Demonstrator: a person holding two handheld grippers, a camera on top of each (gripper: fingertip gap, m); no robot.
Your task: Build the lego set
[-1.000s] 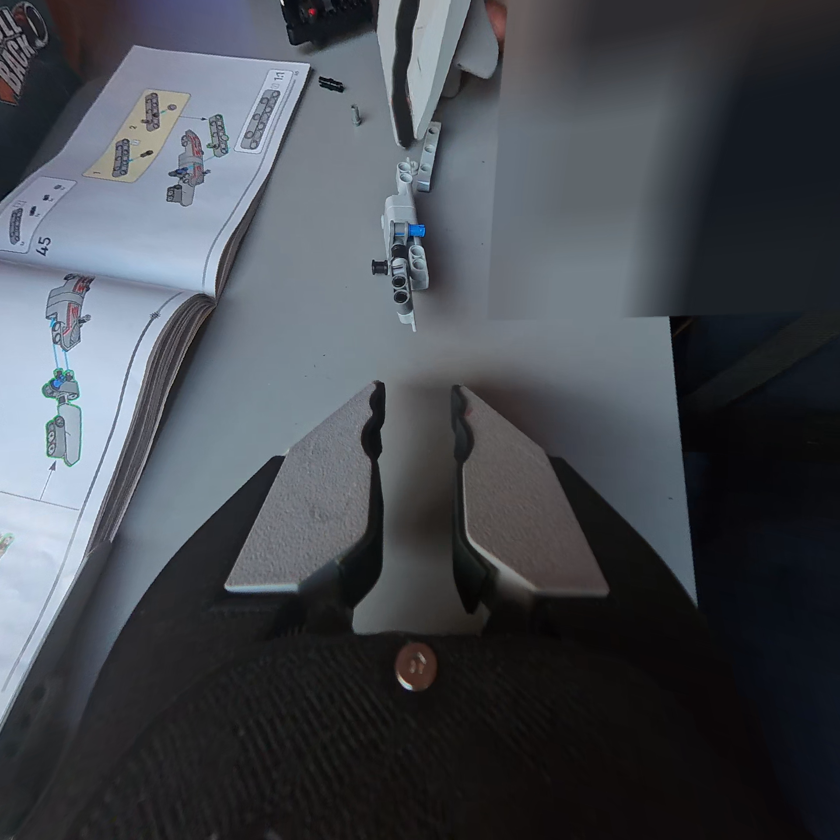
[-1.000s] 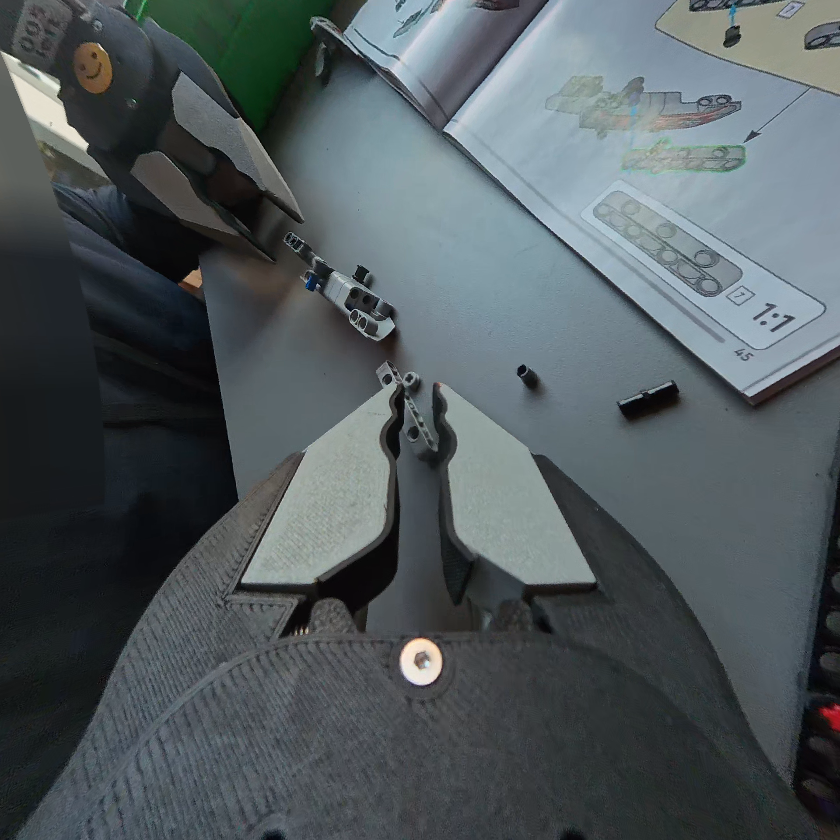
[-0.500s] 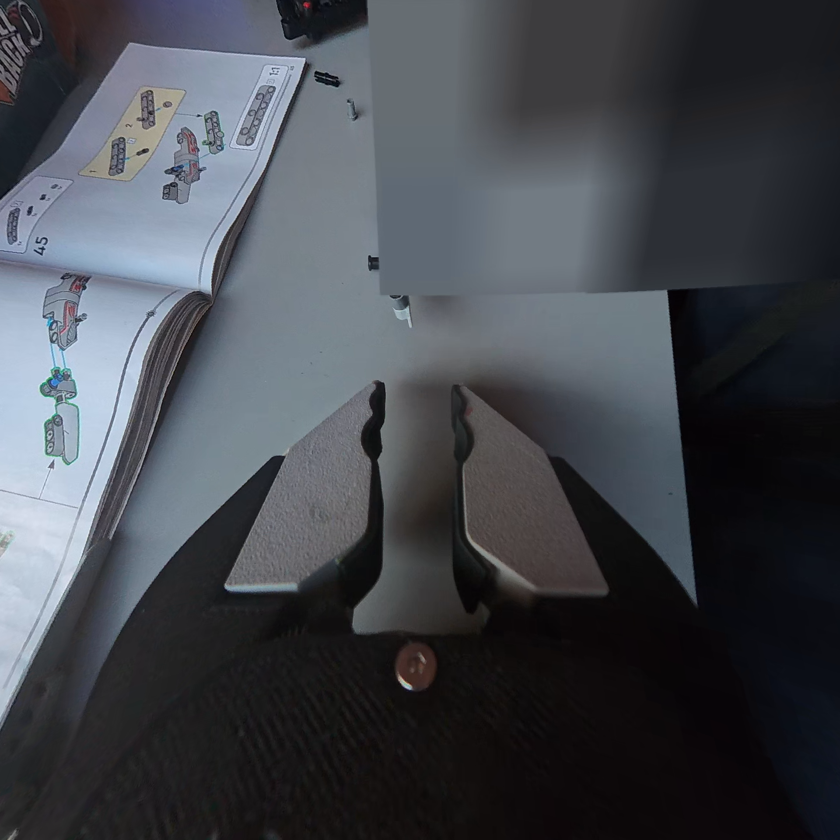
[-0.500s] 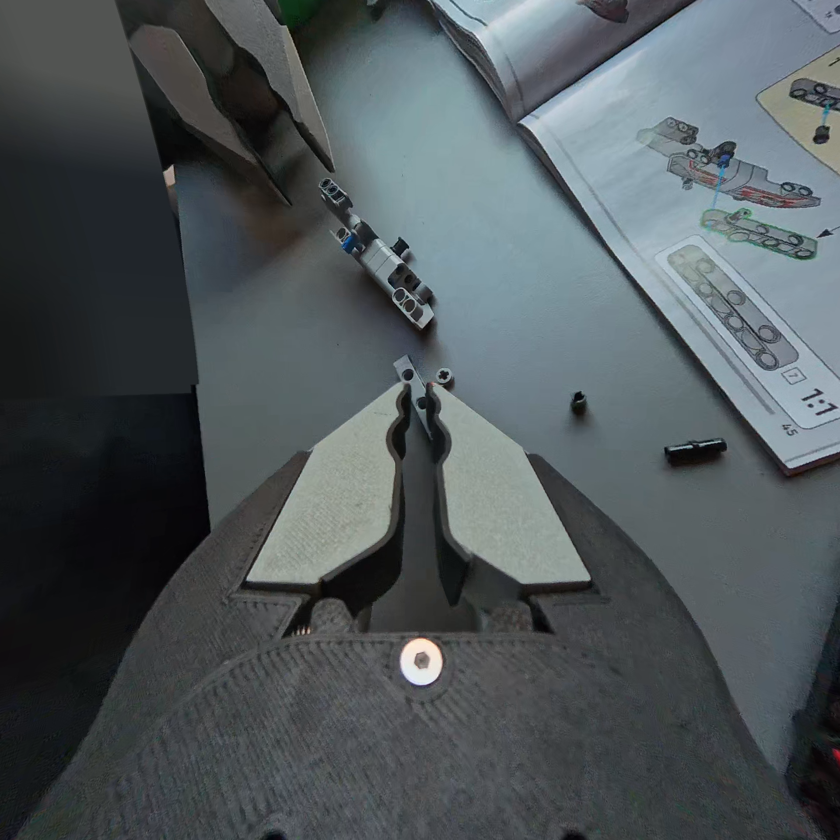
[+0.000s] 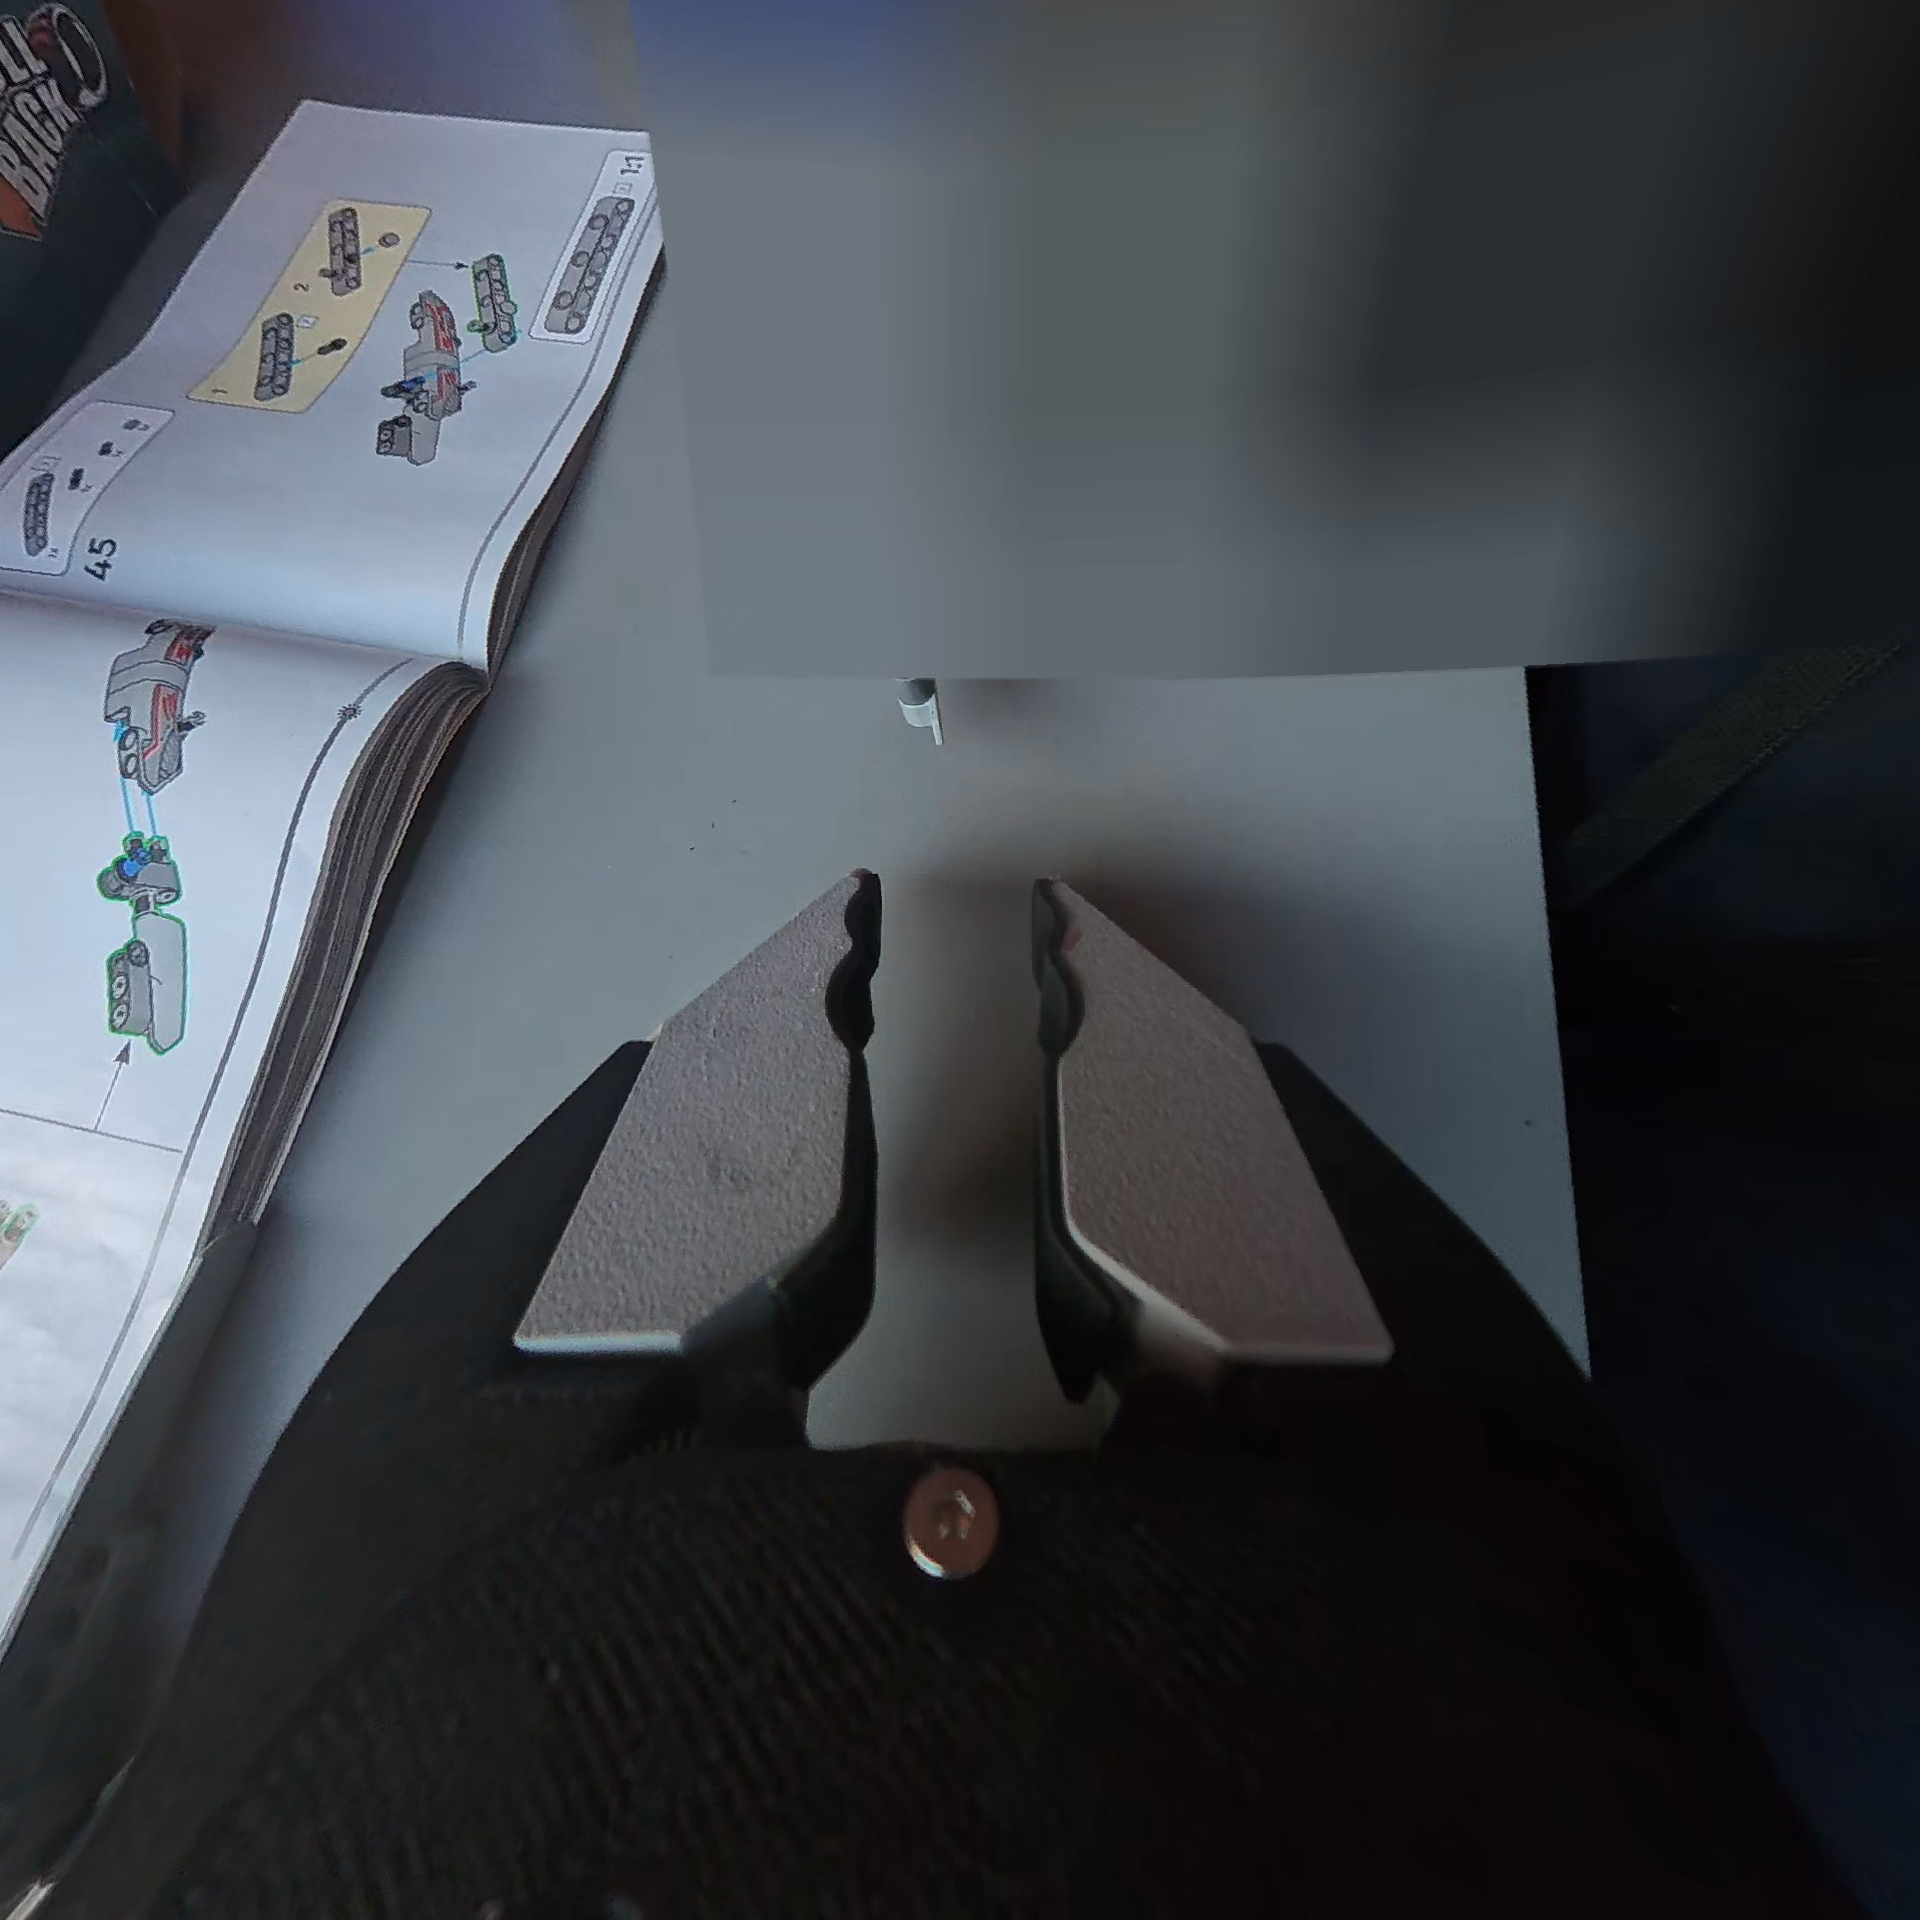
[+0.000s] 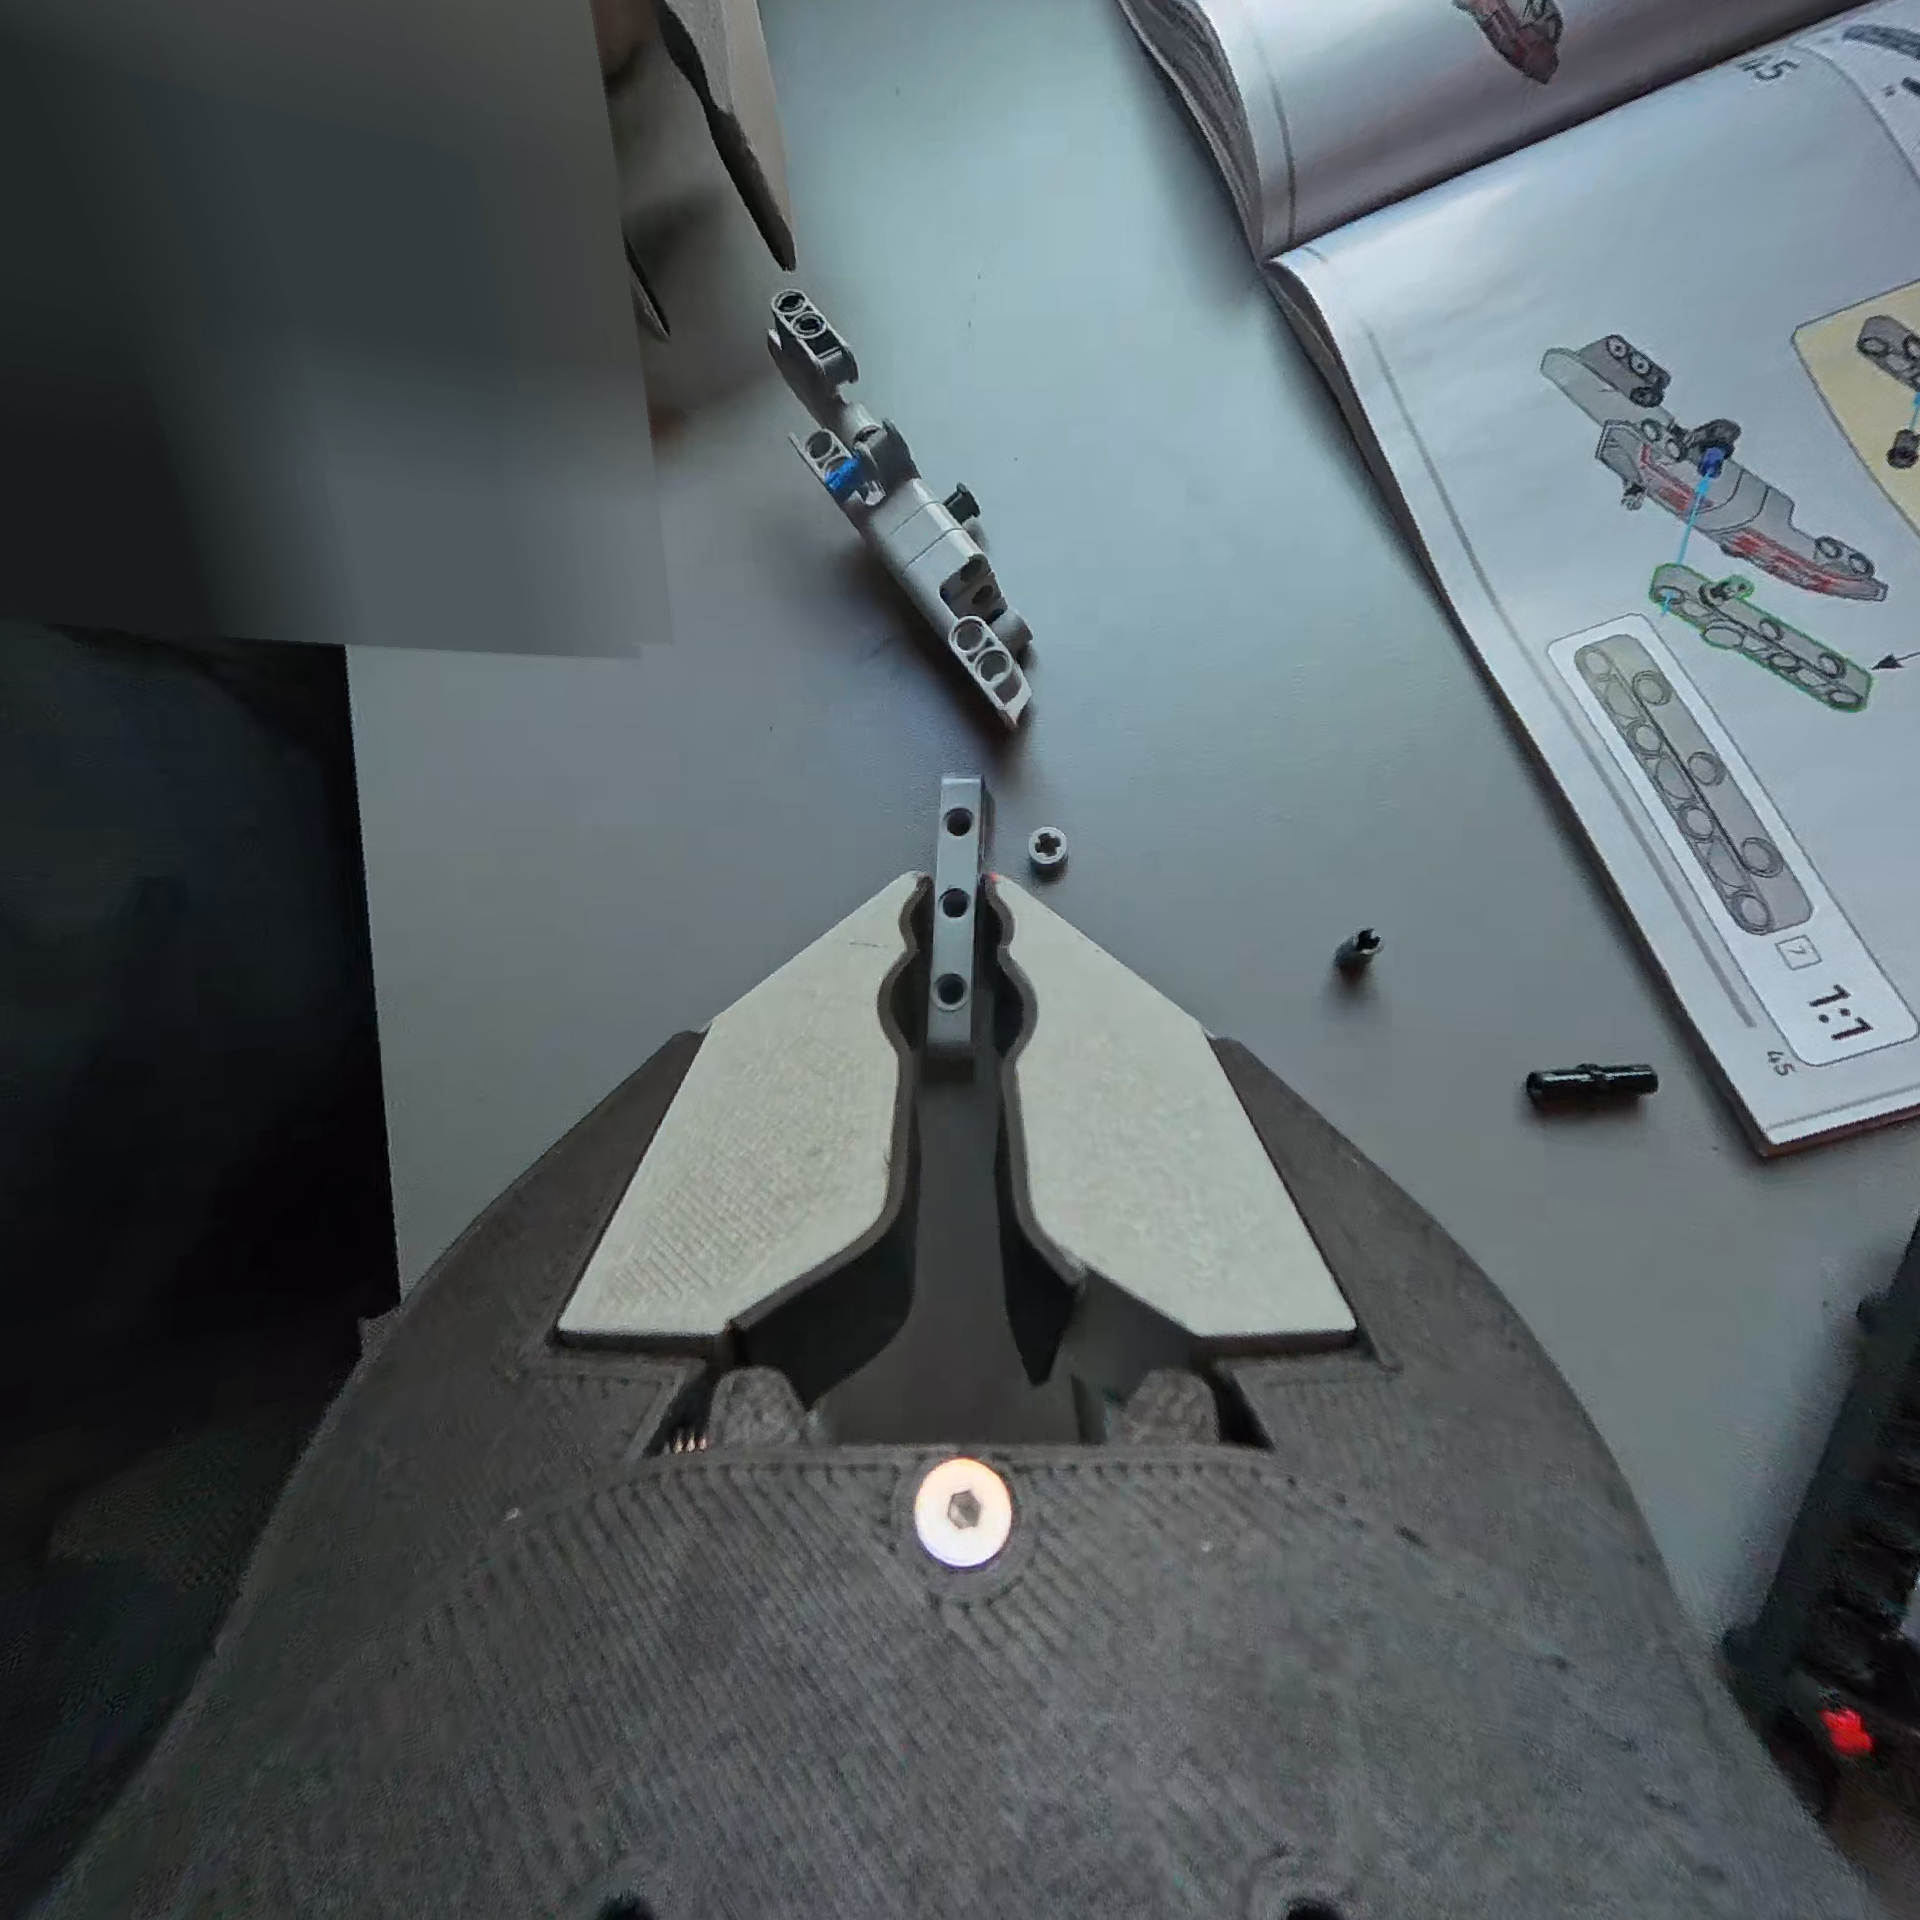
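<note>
Left wrist view. The left gripper (image 5: 954, 883) was held above the grey table (image 5: 644, 831) with its jaws standing apart at a moderate gap and nothing between them. An open instruction booklet (image 5: 312, 436) lay on the table to the left, its printed pages facing up. Directly ahead of the fingertips, well apart from them, only the near end of the light grey lego assembly (image 5: 921, 711) was visible at the lower edge of a blurred patch; the remainder of it could not be seen in this view. Beyond the table's right edge the surroundings were dark and indistinct.

Right wrist view. The right gripper (image 6: 958, 883) had its jaws drawn in narrow and clamped on a grey lego beam (image 6: 956, 914), a holed beam that stood between the fingers and projected forward past the tips. Ahead of the beam's free end, near but not touching, the lego assembly (image 6: 906, 520) lay flat on the table (image 6: 1195, 520); it showed a blue pin on one side and a black pin on the other. A small grey bush (image 6: 1049, 854) sat just beside the beam's end on the right. Farther right lay a small dark connector (image 6: 1359, 948) and a black pin (image 6: 1592, 1082), the latter just beside the booklet (image 6: 1662, 520). One finger of the left gripper (image 6: 743, 156) showed at the top, beyond the assembly's far end. A dark object with a red spot (image 6: 1834, 1704) occupied the lower right edge; its kind could not be determined.
</note>
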